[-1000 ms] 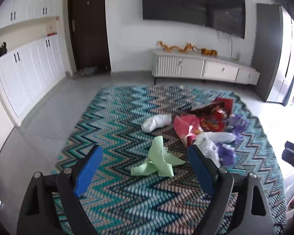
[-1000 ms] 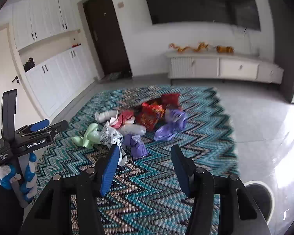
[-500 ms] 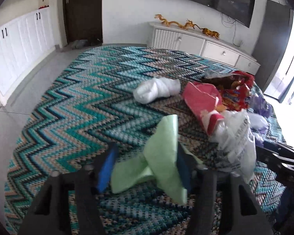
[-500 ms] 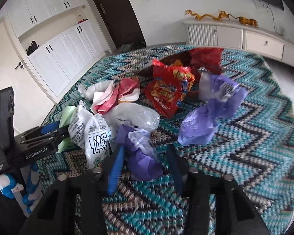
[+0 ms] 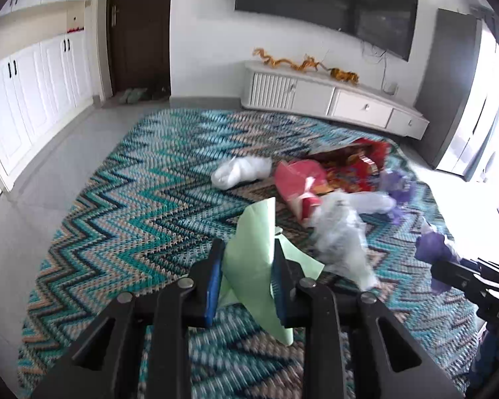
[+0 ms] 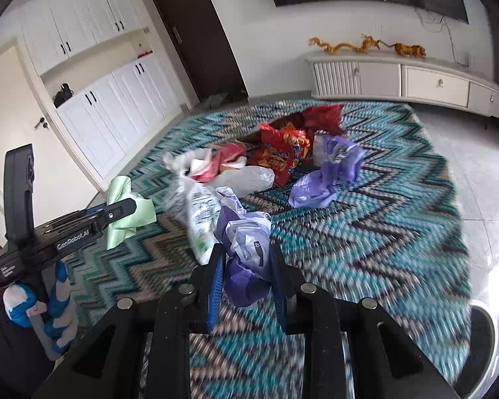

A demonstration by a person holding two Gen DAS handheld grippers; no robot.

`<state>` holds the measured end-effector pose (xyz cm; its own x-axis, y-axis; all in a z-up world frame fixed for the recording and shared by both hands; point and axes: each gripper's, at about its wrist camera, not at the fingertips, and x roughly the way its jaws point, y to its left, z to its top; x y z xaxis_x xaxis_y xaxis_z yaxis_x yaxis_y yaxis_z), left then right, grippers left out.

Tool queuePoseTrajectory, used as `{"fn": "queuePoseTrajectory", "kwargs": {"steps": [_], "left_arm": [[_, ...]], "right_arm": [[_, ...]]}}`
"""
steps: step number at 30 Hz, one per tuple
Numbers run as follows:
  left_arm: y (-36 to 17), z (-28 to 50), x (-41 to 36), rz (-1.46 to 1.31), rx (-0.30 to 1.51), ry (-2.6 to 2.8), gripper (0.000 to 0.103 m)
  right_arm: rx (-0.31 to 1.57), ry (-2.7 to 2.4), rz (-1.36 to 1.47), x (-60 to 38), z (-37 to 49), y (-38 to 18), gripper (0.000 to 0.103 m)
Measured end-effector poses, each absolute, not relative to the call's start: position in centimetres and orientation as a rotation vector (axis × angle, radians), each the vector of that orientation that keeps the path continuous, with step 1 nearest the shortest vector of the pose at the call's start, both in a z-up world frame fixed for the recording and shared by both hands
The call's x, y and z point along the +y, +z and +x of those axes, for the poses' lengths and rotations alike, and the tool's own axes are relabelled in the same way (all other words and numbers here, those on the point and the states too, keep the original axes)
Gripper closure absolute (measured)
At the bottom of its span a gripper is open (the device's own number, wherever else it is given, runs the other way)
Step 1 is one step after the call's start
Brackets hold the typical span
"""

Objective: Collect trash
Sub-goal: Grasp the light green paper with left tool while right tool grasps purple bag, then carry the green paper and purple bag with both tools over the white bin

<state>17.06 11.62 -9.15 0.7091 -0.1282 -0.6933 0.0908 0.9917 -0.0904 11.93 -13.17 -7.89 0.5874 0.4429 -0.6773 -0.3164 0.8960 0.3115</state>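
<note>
The left gripper (image 5: pixel 246 276) pinches green paper (image 5: pixel 254 252) in its jaws, long axis upright, above the rug (image 5: pixel 143 206). The right gripper's (image 6: pixel 246 276) jaws are closing on a purple bag (image 6: pixel 246 249), also upright, near the rug's near edge.

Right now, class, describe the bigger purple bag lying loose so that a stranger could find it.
Start at the zigzag rug and find the litter heap. At its right edge, beside the red snack packet, lies the purple bag, lying loose on the rug, unlike the smaller purple one.
</note>
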Motion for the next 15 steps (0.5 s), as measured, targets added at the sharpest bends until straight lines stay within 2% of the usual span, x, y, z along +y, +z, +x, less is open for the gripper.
{"fn": "queuePoseTrajectory", "kwargs": {"steps": [15], "left_arm": [[-0.5,5.5,4.4,0.13,0.555,-0.13,0.078]], "right_arm": [[0.636,0.364,0.113,-16.2,-1.5,-0.6,0.078]]}}
